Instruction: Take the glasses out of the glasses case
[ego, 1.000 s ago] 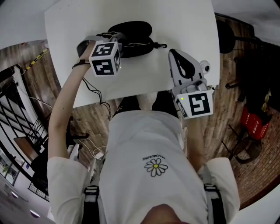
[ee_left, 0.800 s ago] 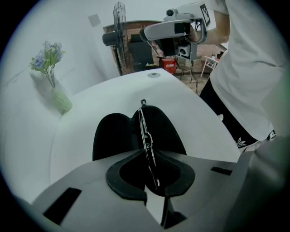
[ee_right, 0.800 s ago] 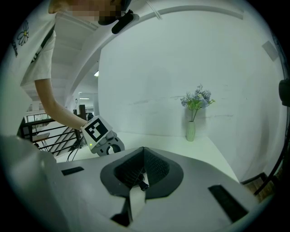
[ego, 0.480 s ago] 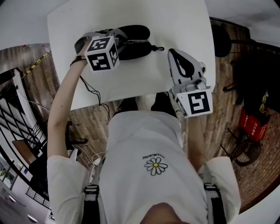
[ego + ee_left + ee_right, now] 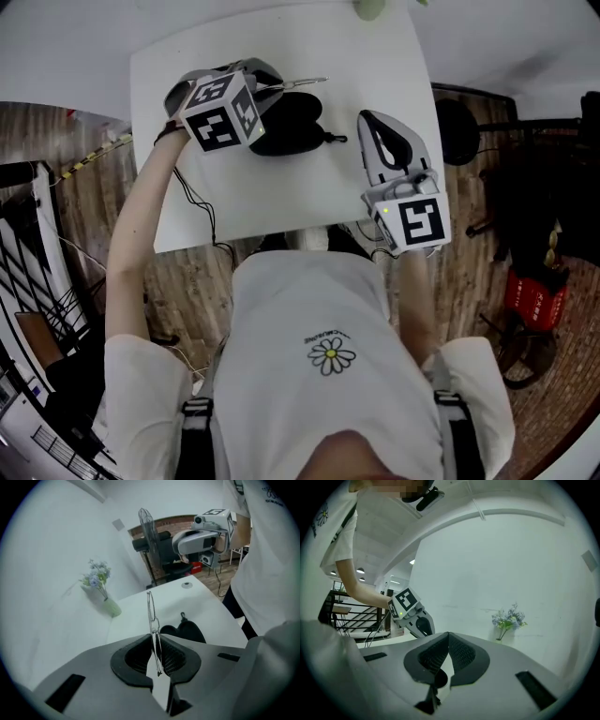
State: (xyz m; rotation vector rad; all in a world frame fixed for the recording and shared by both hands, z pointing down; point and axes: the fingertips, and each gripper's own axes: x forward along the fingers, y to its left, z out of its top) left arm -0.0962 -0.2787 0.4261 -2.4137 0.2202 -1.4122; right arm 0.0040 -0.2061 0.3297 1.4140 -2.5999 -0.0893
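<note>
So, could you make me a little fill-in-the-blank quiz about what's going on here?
1. The left gripper is shut on a thin wire pair of ___.
2. The black glasses case lies on the white ___.
3. The right gripper is shut with ___ between its jaws.
4. The small vase holds a bunch of ___.

Missing words: glasses; table; nothing; flowers.
</note>
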